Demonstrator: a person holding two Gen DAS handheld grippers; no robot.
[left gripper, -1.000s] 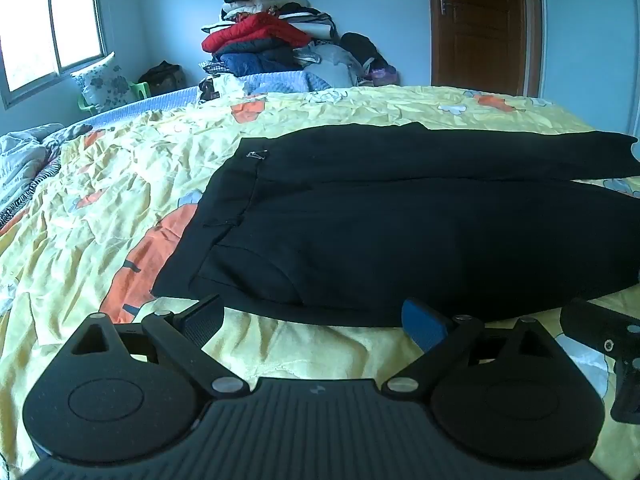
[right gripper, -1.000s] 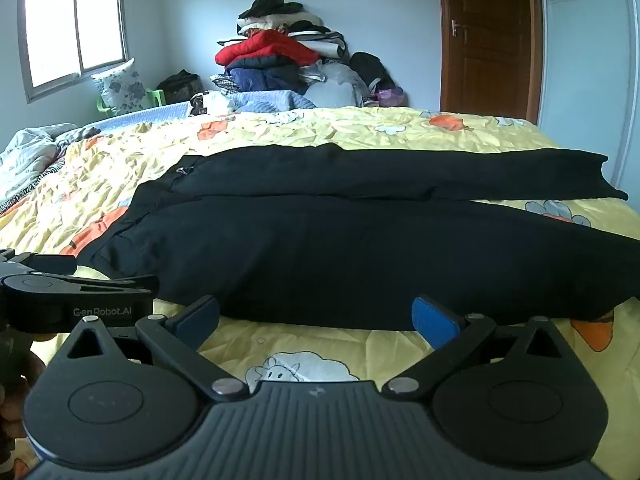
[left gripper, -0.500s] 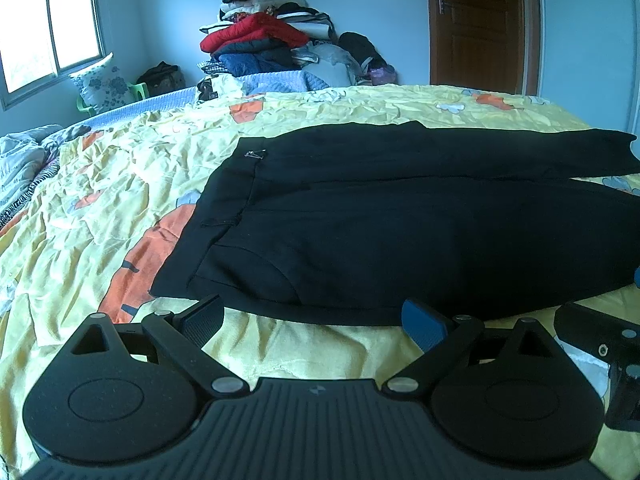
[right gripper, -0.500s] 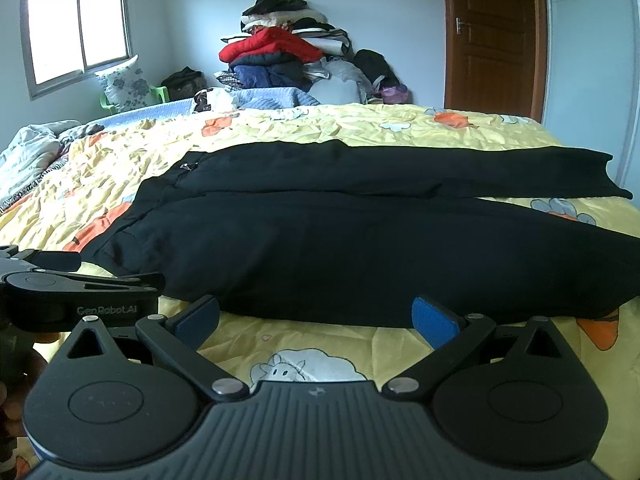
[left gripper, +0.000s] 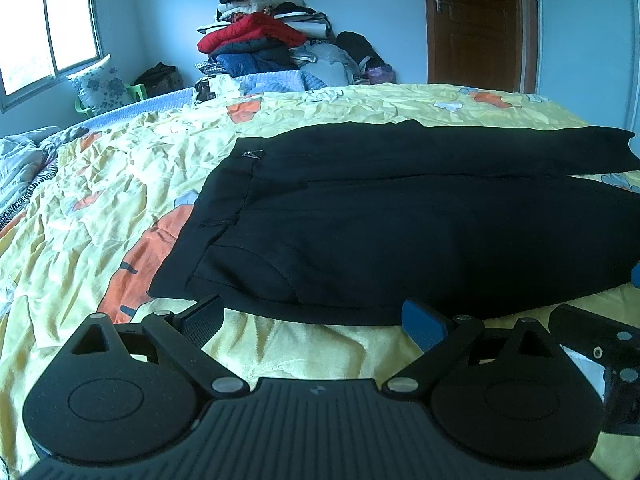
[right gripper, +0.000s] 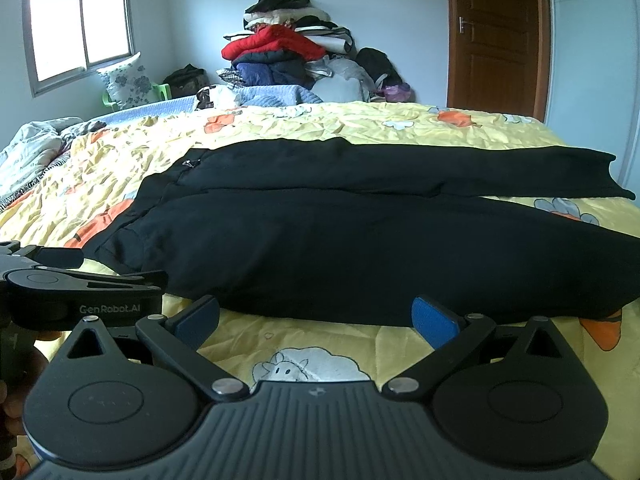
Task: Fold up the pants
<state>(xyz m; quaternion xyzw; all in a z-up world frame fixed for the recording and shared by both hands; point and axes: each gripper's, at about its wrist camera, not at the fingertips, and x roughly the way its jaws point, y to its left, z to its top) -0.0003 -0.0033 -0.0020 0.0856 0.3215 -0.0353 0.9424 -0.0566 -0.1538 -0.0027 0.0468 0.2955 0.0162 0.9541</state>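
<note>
Black pants lie spread flat on the yellow bedsheet, waistband to the left, legs running right. They also show in the right wrist view. My left gripper is open and empty, just in front of the near edge of the pants by the waist. My right gripper is open and empty, just in front of the near leg's edge. The left gripper's body shows at the left of the right wrist view.
A pile of clothes is stacked at the far side of the bed. A brown door stands at the back right, a window at the left. Crumpled bedding lies at the bed's left edge.
Both grippers have edged slightly forward toward the pants' near edge. Both stay open; the pants have not moved.
</note>
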